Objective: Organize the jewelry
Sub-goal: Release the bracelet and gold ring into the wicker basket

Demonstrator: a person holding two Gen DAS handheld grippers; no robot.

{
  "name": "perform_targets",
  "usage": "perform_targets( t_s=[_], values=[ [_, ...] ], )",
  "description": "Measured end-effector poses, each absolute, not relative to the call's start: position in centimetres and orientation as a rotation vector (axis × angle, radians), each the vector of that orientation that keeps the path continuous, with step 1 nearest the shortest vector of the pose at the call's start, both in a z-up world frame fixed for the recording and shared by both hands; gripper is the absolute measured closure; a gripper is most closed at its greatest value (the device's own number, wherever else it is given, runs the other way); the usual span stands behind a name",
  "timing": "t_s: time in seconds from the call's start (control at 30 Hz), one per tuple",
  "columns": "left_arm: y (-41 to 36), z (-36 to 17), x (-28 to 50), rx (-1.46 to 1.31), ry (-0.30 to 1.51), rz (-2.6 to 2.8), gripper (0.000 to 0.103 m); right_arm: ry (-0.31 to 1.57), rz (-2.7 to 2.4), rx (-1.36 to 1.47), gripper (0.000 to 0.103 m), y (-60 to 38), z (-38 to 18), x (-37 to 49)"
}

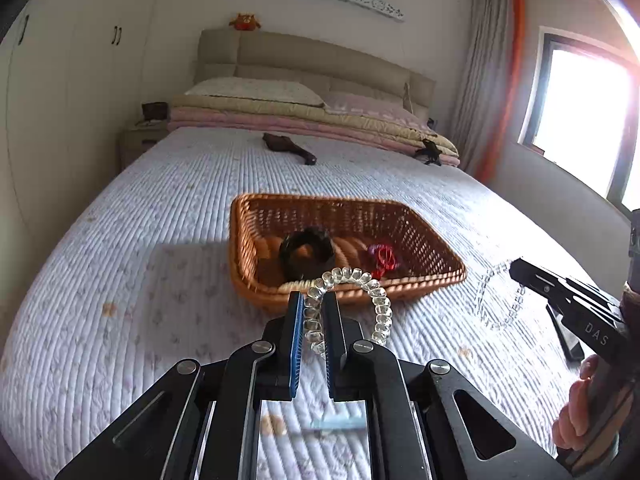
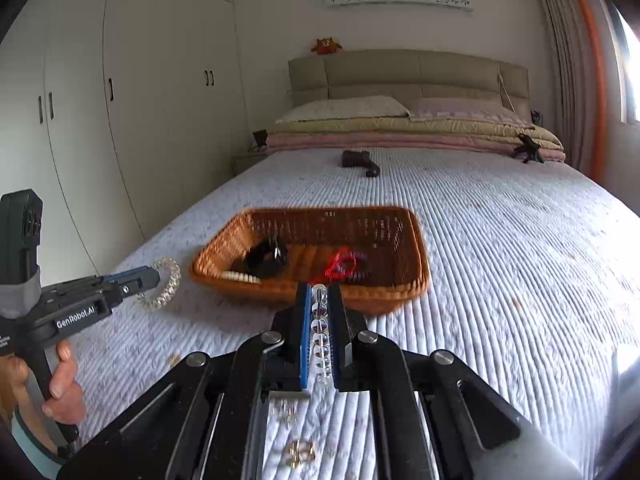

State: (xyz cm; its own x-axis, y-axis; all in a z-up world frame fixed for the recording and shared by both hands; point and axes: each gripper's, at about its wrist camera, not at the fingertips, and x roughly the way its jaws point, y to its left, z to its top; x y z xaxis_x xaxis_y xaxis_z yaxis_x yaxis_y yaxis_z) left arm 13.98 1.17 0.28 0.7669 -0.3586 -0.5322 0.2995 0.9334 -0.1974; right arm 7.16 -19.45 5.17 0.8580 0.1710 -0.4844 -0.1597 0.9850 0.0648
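Both tools were loaded: left tool (image 1: 313,300) clamped a clear bead bracelet (image 1: 352,304), right tool (image 2: 320,292) pinched a bead strand (image 2: 320,320). Basket (image 1: 424,240) lay straight ahead, left tool nearer its front rim, I judged.

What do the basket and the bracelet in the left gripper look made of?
Basket: woven wicker or rattan, glossy orange-brown, open weave with a braided rim. Bracelet in the left gripper: clear faceted beads, glass or acrylic; they glint and show the quilt through. Which one, I cannot tell.
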Motion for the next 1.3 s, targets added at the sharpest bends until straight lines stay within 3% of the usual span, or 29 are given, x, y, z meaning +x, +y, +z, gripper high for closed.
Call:
perform_targets(
  t_s=[0.2, 0.4, 0.63, 0.93, 0.97, 1.03, 1.1, 1.17, 1.3],
  values=[
    [-1.8, 1.6, 19.1, -0.135, 0.59, -0.355, 0.094, 0.519, 0.168, 0.044, 0.094, -20.0, 6.6, 13.8],
    [-6.0, -0.9, 25.0, -0.152, 0.668, -0.352, 0.094, 0.595, 0.155, 0.105, 0.094, -21.1, 4.5, 20.0],
    [-8.2, -4.6, 26.3, -0.083, 0.718, -0.363, 0.094, 0.661, 0.152, 0.104, 0.094, -21.8, 1.7, 22.1],
    [-8.4, -5.2, 26.5, -0.065, 0.739, -0.374, 0.091, 0.716, 0.131, 0.104, 0.094, -22.4, -0.8, 22.8],
    [-8.5, -5.1, 26.4, -0.063, 0.742, -0.382, 0.088, 0.714, 0.132, 0.109, 0.093, -22.5, -0.7, 22.7],
    [-8.4, -4.6, 25.8, -0.058, 0.735, -0.397, 0.071, 0.708, 0.139, 0.122, 0.093, -22.7, -0.5, 22.4],
    [-8.2, -3.6, 24.7, -0.05, 0.699, -0.401, 0.063, 0.691, 0.141, 0.133, 0.093, -23.0, 0.0, 21.8],
    [-8.0, -2.5, 23.7, -0.047, 0.675, -0.411, 0.062, 0.68, 0.146, 0.152, 0.091, -23.4, 0.7, 21.1],
    [-6.6, 0.6, 20.3, -0.042, 0.606, -0.431, 0.06, 0.637, 0.157, 0.166, 0.077, -23.5, 2.6, 18.5]
  ],
)
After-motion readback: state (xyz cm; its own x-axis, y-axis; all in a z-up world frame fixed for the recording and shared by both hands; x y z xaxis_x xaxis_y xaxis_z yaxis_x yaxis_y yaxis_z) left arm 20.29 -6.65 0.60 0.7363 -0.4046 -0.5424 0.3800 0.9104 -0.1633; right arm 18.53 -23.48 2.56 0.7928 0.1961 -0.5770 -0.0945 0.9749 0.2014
